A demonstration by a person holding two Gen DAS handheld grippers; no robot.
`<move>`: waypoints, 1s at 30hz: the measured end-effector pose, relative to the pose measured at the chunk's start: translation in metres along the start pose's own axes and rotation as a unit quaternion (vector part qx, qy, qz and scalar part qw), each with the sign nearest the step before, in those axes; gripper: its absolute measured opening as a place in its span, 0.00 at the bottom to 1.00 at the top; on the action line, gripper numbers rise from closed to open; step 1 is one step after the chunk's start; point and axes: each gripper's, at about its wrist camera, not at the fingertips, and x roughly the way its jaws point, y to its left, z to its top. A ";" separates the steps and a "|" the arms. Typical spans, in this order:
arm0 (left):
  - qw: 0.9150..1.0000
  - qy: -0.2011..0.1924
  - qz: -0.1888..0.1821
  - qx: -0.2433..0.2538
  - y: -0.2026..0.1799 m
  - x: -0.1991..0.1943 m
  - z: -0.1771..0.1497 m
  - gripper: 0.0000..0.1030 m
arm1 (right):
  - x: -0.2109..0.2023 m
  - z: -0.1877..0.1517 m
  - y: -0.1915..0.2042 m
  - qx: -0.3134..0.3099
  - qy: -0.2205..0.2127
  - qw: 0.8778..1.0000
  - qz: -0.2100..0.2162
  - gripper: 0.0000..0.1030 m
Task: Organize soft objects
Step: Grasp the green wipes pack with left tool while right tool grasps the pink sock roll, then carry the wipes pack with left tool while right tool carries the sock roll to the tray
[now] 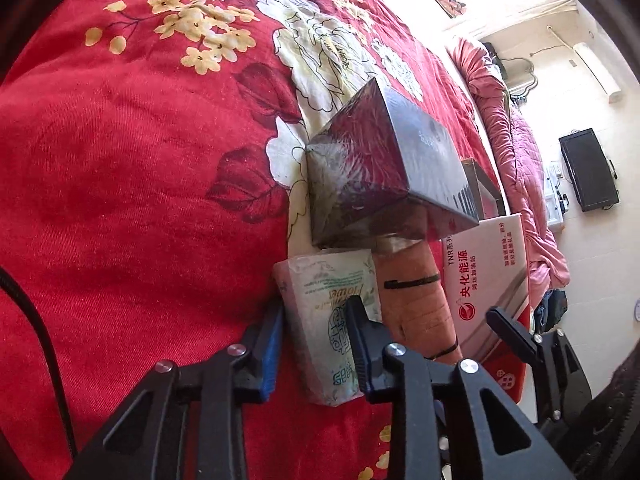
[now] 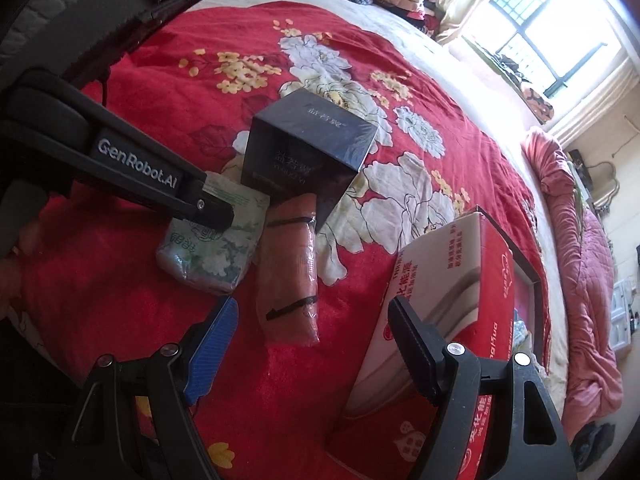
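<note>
While the left gripper [image 1: 316,328] pinches the tissue pack [image 1: 332,332] between its fingers on the red bedspread [image 1: 140,200], the right gripper [image 2: 316,340] hovers wide open and empty, with the orange roll [image 2: 290,272] just ahead between its fingers.

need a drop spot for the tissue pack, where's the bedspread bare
Open red floral bedspread lies left of the glossy black box and green-white tissue pack. It is crowded to the right: the peach plastic-wrapped roll and red-and-white carton sit close together.
</note>
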 end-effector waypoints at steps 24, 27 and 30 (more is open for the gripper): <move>0.998 -0.030 0.028 0.040 -0.018 -0.020 -0.019 0.16 | -0.027 -0.012 -0.050 0.158 -0.078 0.980 0.094 0.24; 0.995 -0.047 0.046 0.075 -0.038 -0.037 -0.029 0.16 | -0.037 -0.016 -0.062 0.189 -0.094 0.971 0.113 0.24; 0.991 -0.060 0.054 0.104 -0.058 -0.052 -0.035 0.17 | -0.050 -0.023 -0.069 0.205 -0.105 0.966 0.114 0.24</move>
